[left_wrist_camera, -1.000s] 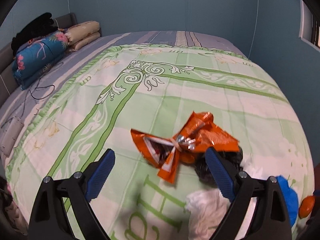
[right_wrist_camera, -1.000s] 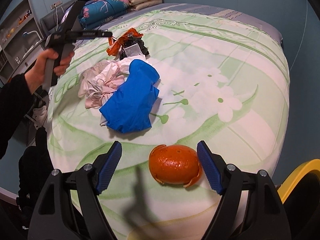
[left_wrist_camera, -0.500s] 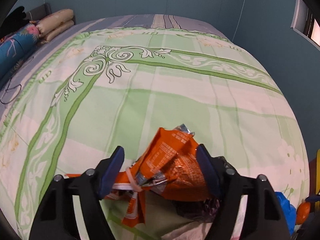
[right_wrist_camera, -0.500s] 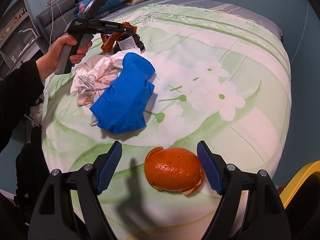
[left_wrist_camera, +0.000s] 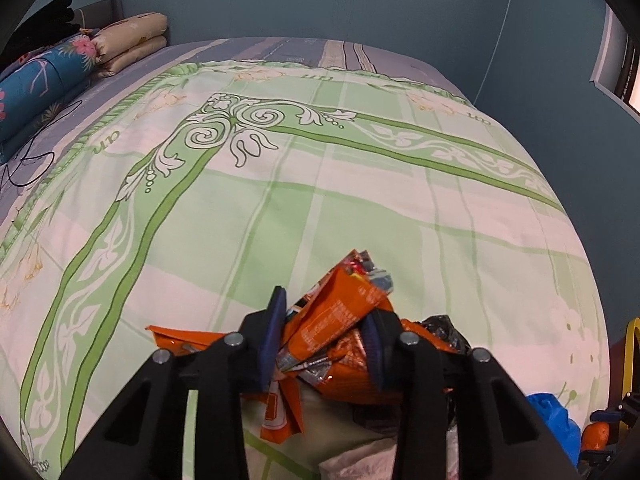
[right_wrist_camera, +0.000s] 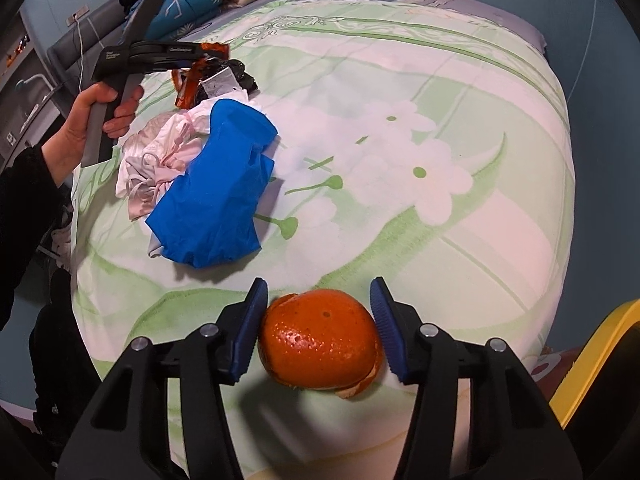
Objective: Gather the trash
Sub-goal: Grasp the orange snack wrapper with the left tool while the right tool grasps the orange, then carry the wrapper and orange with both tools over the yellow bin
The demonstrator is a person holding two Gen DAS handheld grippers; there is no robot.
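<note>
The left gripper has its jaws clamped on a crumpled orange snack wrapper, whose print is too creased to read and whose lower part is hidden behind the jaws. The right gripper holds its jaws apart around an orange peel lying on the bed, the left pad seemingly touching it; its underside is hidden.

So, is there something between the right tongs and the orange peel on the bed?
Nothing visible. The domed orange peel lies directly between the open right tongs, on the green floral bedcover; the crumpled blue plastic bag lies farther away.
</note>
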